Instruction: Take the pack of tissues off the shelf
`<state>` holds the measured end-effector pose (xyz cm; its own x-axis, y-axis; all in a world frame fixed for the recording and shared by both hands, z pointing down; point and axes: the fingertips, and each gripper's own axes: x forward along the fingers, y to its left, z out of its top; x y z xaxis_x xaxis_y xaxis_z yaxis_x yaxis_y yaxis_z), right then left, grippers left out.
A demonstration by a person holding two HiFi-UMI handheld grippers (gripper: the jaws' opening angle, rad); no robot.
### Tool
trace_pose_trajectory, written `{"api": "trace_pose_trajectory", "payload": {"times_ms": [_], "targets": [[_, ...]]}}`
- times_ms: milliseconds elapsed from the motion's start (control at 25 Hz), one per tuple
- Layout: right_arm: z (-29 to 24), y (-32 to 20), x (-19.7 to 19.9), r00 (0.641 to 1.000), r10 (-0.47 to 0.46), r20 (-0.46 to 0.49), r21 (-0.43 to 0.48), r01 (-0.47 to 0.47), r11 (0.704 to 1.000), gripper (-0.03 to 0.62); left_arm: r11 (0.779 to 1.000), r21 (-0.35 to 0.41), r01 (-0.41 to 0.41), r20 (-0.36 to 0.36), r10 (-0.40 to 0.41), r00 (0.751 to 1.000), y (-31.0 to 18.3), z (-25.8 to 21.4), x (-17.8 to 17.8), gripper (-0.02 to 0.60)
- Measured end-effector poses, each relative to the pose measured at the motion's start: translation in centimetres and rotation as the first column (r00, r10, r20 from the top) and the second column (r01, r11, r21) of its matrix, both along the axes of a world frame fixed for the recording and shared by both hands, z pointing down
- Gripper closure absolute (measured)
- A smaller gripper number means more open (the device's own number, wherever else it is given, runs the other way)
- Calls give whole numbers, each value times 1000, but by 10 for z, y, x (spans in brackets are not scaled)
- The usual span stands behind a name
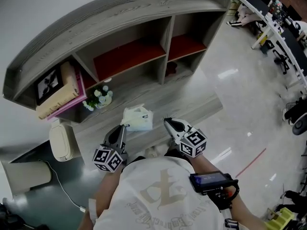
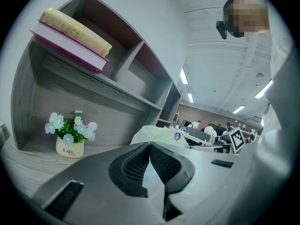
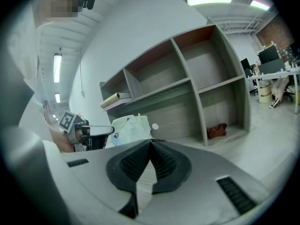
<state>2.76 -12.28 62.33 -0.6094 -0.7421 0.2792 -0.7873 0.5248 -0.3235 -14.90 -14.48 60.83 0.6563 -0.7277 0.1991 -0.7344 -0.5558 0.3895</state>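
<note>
The pack of tissues (image 1: 138,118), white in a crinkled clear wrap, lies on the shelf's low front ledge (image 1: 182,102). My left gripper (image 1: 123,126) is shut, its tip right at the pack's near left corner; whether any wrap is pinched I cannot tell. In the left gripper view the pack (image 2: 161,134) rises just behind the closed left gripper (image 2: 150,145). My right gripper (image 1: 166,121) is shut and empty, a short way right of the pack. From the right gripper view, the pack (image 3: 129,127) sits left of and beyond the right gripper (image 3: 151,142).
A grey wooden shelf unit (image 1: 120,20) has red-backed compartments. A small pot of blue flowers (image 1: 98,98) stands left of the pack, with stacked books (image 1: 60,97) and a framed picture (image 1: 48,85) further left. A red cloth (image 3: 216,130) lies in a lower compartment. Desks (image 1: 278,28) stand far right.
</note>
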Motion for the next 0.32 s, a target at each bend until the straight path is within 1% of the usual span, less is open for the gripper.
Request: {"api": "trace_pose_trajectory", "payload": {"times_ms": [320], "targets": [[0, 4, 2, 1000, 12, 1, -5, -12, 1000, 591, 1000, -10, -5, -2, 5, 1000, 2, 2, 2, 563]]}}
